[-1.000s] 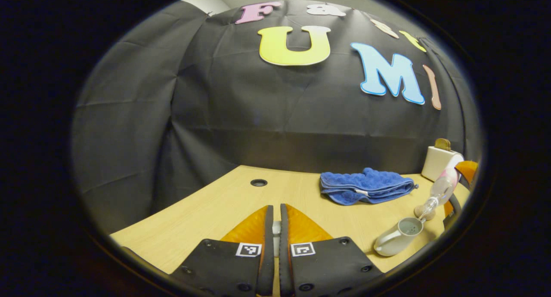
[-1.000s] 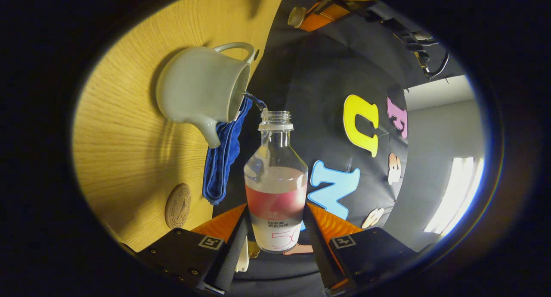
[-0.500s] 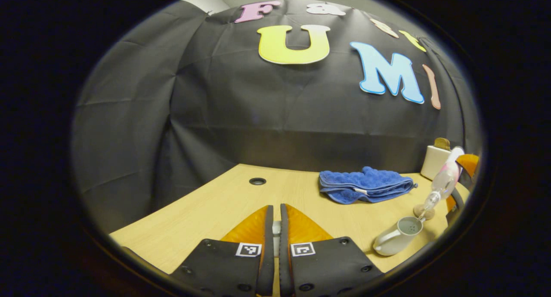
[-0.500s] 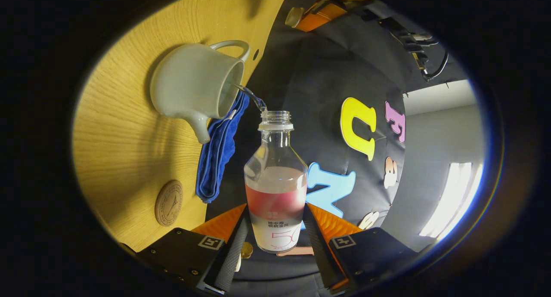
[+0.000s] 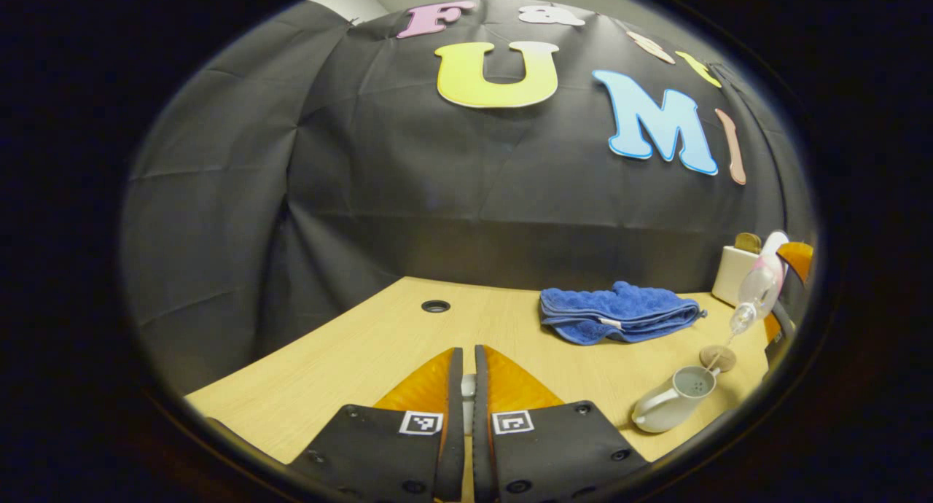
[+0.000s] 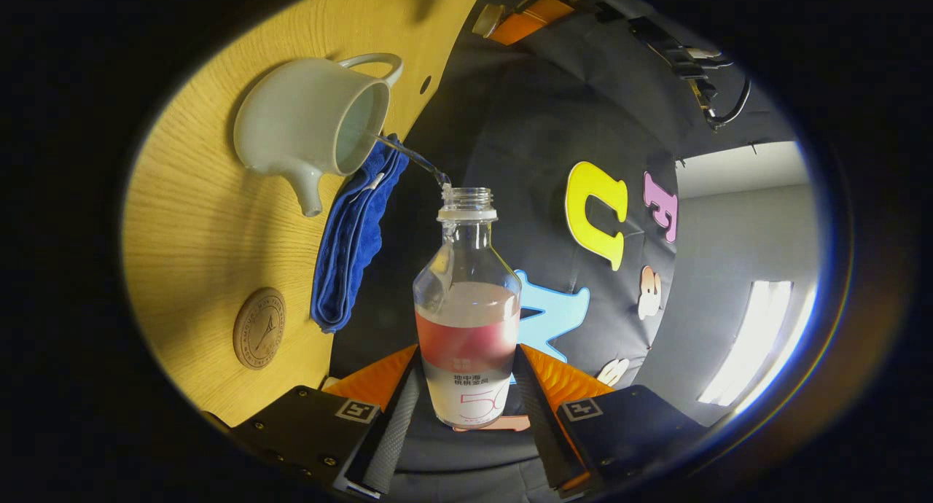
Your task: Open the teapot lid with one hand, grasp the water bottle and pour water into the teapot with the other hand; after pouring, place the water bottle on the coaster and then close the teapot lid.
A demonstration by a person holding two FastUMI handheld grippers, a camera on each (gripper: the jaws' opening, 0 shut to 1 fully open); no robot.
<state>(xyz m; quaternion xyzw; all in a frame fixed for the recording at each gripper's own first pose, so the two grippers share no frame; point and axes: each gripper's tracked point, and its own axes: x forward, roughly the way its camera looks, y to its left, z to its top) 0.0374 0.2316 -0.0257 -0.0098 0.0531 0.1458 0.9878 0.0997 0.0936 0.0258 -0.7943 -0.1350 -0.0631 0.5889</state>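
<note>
The clear water bottle (image 6: 466, 306) with a pink band is tipped on its side, my right gripper (image 6: 467, 357) shut on its lower body. A thin stream runs from its open mouth into the white teapot (image 6: 313, 117), which stands lidless on the wooden table (image 6: 197, 219). In the left gripper view the tilted bottle (image 5: 758, 284) hangs above and right of the teapot (image 5: 674, 407). The round wooden coaster (image 5: 718, 357) lies bare just behind the pot. My left gripper (image 5: 466, 353) is held left of the pot, shut on a pale piece, the teapot lid (image 5: 468, 392). That lid (image 6: 486, 18) shows in the right gripper view.
A folded blue towel (image 5: 619, 313) lies behind the teapot, near the coaster (image 6: 259, 328). A white box (image 5: 735, 273) stands at the back right. A round cable hole (image 5: 436, 306) sits in the table at the back left, near the black cloth wall.
The bottle has risen and drawn back from the teapot while still pouring, so the stream is longer. My left gripper has stayed still with the lid.
</note>
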